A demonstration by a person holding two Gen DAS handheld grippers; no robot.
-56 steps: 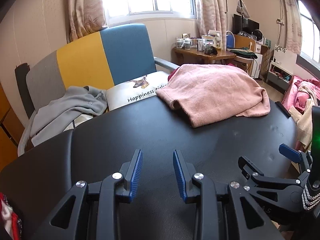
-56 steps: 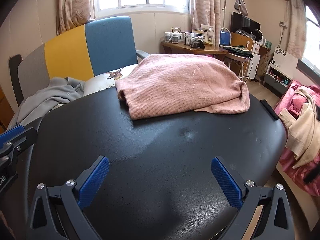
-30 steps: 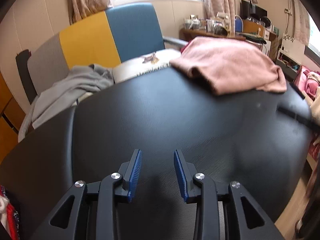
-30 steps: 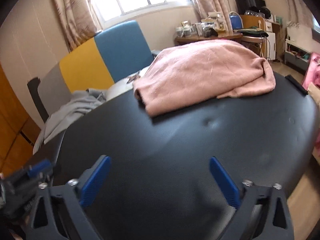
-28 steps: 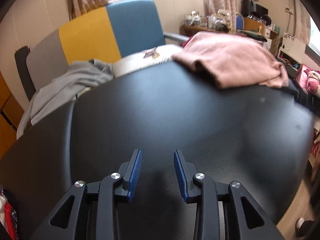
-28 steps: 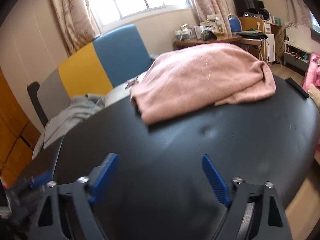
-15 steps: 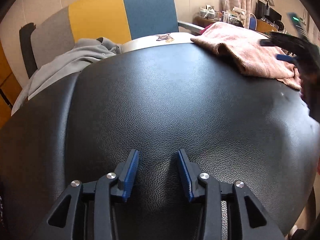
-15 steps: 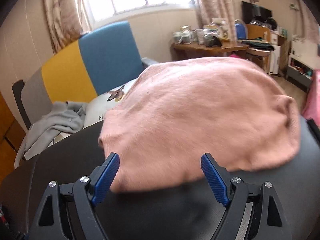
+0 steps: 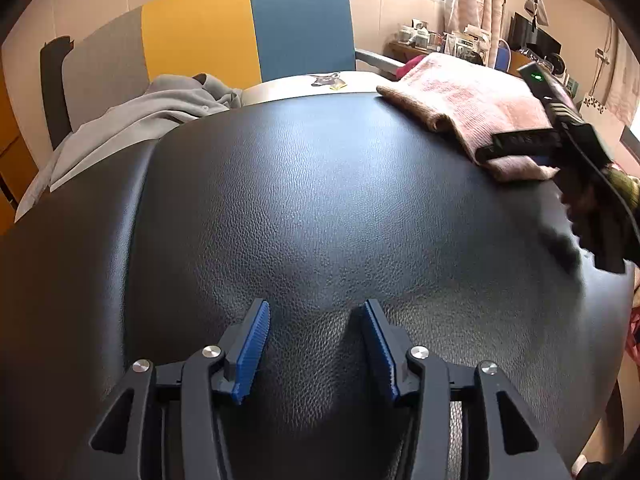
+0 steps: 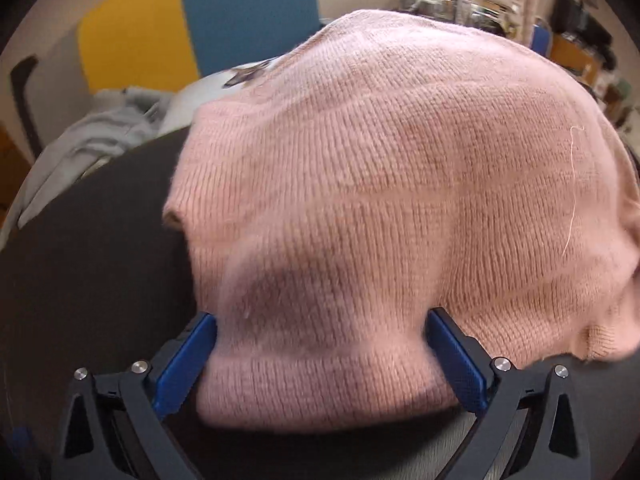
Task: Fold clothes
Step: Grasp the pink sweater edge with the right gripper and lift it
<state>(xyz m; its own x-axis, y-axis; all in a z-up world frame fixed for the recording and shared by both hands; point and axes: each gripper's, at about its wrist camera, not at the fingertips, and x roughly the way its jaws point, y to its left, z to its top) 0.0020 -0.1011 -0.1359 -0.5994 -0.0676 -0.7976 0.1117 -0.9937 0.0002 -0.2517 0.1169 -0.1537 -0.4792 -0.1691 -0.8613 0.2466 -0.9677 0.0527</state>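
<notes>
A folded pink knit sweater (image 10: 380, 184) lies on the far right part of the black leather table (image 9: 320, 208). My right gripper (image 10: 320, 356) is open, with its blue pads either side of the sweater's near folded edge, the fabric bulging between them. In the left wrist view the sweater (image 9: 472, 96) shows at the upper right with the right gripper's black body (image 9: 532, 142) on its near end. My left gripper (image 9: 314, 344) is open and empty, low over the bare table near the front.
A grey garment (image 9: 132, 120) lies over the seat of a grey, yellow and blue chair (image 9: 240, 28) behind the table, beside a white printed cushion (image 9: 312, 82). A cluttered desk (image 9: 440, 40) stands at the back right. The table's right edge drops off near pink bedding.
My right gripper has moved forward onto the sweater, its pads now around the near edge. My left gripper has opened a little wider and stayed low over the table.
</notes>
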